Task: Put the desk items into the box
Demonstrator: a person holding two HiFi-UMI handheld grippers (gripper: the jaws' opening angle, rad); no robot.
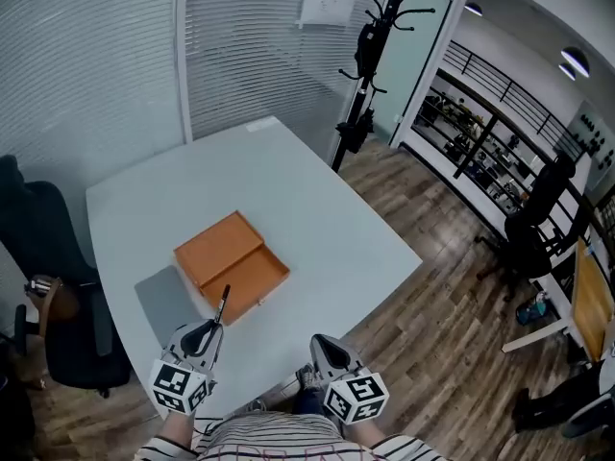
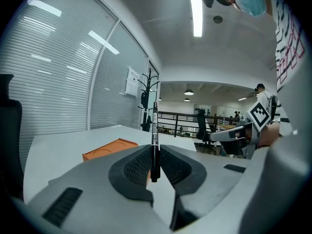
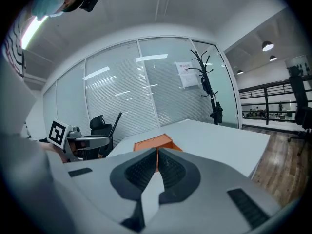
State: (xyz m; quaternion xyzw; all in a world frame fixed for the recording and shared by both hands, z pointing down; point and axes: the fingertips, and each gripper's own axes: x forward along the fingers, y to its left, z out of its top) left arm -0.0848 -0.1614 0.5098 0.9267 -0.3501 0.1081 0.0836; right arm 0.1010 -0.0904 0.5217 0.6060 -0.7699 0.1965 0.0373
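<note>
An open orange box (image 1: 233,265) lies on the white table (image 1: 317,209), its lid folded back toward the far left. My left gripper (image 1: 213,326) hovers just in front of the box's near corner, shut on a black pen (image 1: 222,304) that sticks up and forward between the jaws. In the left gripper view the pen (image 2: 155,140) stands upright in my left gripper (image 2: 155,165), with the box (image 2: 108,149) low behind it. My right gripper (image 1: 319,346) sits by the table's near edge, shut and empty. The right gripper view shows the box (image 3: 155,143) beyond my right gripper (image 3: 157,164).
A black office chair (image 1: 53,286) stands at the table's left side. A coat stand (image 1: 370,56) rises past the far right corner. Wooden floor (image 1: 442,286) lies to the right, with another chair (image 1: 538,214) and a small desk (image 1: 577,305). A grey mat (image 1: 163,301) lies left of the box.
</note>
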